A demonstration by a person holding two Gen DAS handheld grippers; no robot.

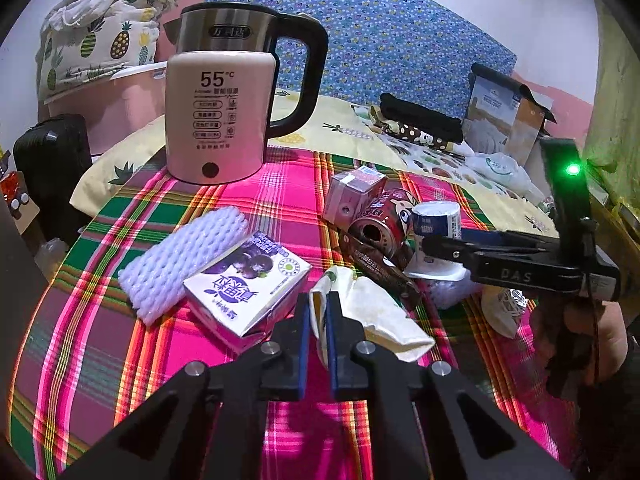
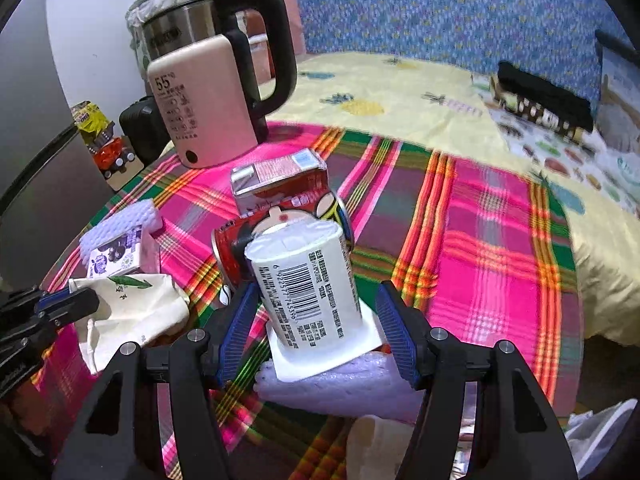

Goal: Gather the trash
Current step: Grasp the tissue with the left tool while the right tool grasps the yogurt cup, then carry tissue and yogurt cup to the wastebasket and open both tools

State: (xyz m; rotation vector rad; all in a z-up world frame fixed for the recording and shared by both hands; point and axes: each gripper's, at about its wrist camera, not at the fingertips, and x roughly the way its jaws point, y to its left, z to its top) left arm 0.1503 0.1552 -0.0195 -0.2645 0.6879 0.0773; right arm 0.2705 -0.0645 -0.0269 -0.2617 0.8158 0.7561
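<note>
Left wrist view: the left claw (image 1: 318, 312) pinches the edge of a crumpled white wrapper (image 1: 372, 312) lying on the plaid surface (image 1: 80, 340). Right wrist view: the right claw (image 2: 316, 320) stands open around an overturned white yogurt cup (image 2: 308, 280), against a red can (image 2: 280, 216)

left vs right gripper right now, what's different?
The left gripper is shut on the cream paper bag, pinching its edge; the right gripper is open, its jaws standing either side of the upside-down white yogurt cup without visibly touching it. The left works near the purple blueberry carton, the right beside the red can. Both have blue pads.
</note>
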